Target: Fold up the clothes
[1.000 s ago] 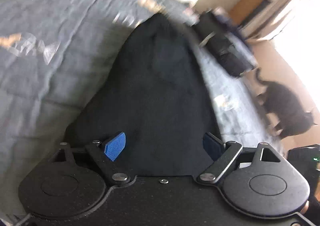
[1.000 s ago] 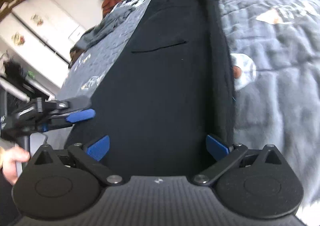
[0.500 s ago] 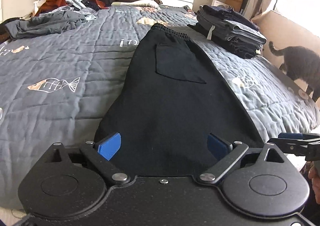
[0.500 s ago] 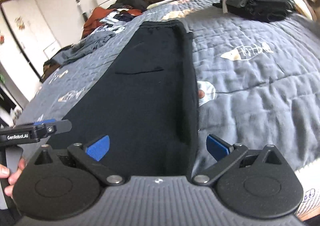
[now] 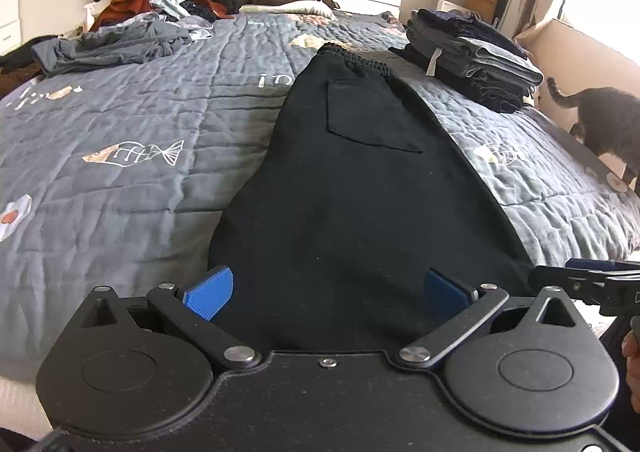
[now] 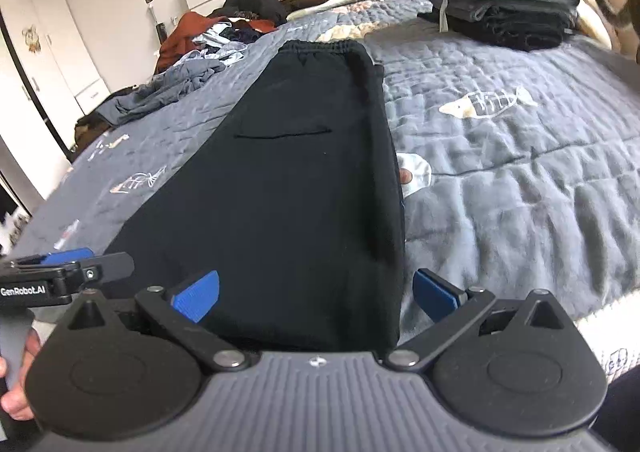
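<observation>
Black sweatpants (image 5: 352, 191) lie folded lengthwise on the grey quilt (image 5: 120, 111), waistband far, back pocket up, near end at the bed's foot. My left gripper (image 5: 326, 288) hovers over that near end. Its jaws are opening wide, with the cloth below and between the blue pads (image 5: 210, 292), which do not press it. In the right wrist view the sweatpants (image 6: 288, 191) run away from my right gripper (image 6: 316, 290), which stands open over their right edge, holding nothing. Each gripper shows in the other's view: the right gripper (image 5: 592, 280) and the left gripper (image 6: 68, 268).
A stack of folded clothes (image 5: 472, 59) sits on the bed's far right. Unfolded clothes (image 5: 140, 27) are heaped at the far left by the headboard. A cat (image 5: 604, 123) stands on the floor beside the bed's right edge. A white wardrobe (image 6: 36, 63) stands left.
Both views rolled from tilted and blurred to level and sharp. The left jaws spread wider. The sweatpants lie as before.
</observation>
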Motion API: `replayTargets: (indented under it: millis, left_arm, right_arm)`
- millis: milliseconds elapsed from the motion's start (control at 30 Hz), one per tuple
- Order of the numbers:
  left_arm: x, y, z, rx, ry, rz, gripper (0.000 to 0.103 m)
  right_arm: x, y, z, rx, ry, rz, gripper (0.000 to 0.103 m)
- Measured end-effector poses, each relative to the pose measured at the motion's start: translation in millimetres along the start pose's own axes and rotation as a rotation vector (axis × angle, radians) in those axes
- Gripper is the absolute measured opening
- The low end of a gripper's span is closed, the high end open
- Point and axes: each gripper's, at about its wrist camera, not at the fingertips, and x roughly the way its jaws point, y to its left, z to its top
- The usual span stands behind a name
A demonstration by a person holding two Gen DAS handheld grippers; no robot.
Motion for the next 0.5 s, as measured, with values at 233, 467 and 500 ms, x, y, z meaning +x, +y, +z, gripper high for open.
replayTargets:
  millis: [233,467,500]
  left_arm:
    - [-5,10,-3,-0.034,-0.026,0.015,0.102]
    - [-5,16,-6,-0.033,-0.018,0.031,0.103]
    - [-5,17,-7,-0.035,-0.019,0.038,0.103]
  right_arm:
    - [2,9,-5,0.003,-0.021,-0.060,0.103]
    - [6,13,-7,0.027,-0.035,-0.106,0.103]
    - [6,13,-8,0.036,-0.037,-0.118,0.103]
